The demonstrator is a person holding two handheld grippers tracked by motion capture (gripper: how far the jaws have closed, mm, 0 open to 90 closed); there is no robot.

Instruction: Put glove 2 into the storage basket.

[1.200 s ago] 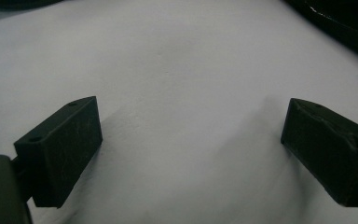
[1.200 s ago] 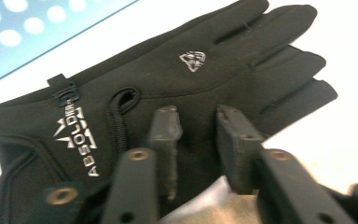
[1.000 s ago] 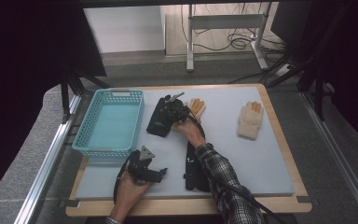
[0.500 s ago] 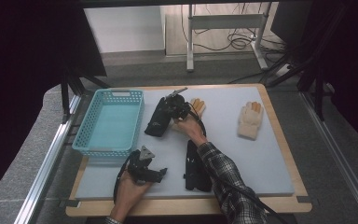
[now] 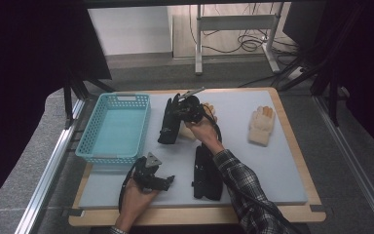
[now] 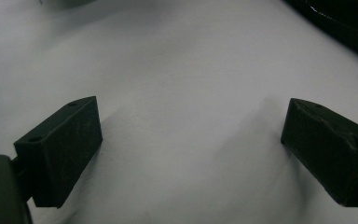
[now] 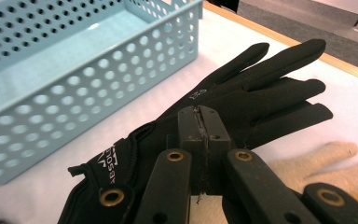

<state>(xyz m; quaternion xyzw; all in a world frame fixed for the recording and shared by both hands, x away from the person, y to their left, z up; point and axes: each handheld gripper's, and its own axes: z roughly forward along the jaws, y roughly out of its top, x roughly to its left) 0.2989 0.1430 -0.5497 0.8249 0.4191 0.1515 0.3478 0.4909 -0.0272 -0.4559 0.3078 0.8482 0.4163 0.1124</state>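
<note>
Item one: a black glove (image 7: 242, 102), which we are pinching in the right gripper (image 7: 204, 140). Its jaws are pressed together on a fold of the glove's back, with only a thin seam showing between them. In the high view this glove (image 5: 169, 122) is lying at the far middle of the grey mat (image 5: 272, 165), just right of the basket, with the right gripper (image 5: 187, 108) on top of it. Gripping a fold of the fabric should, we judge, let the limp glove come up whole.

Item two: a blue perforated basket (image 5: 113, 130), far left, the likely place for gloves, which is why we are working next to it.

Item three: a second black glove (image 5: 207, 173), near middle, untouched.

Item four: a cream glove (image 5: 261, 126), far right, and another cream glove (image 7: 326, 163) partly under the held one.

Item five: the left gripper (image 5: 148, 175), which we are resting at the near left. Its jaws are spread wide over bare mat (image 6: 182, 93), holding nothing.
</note>
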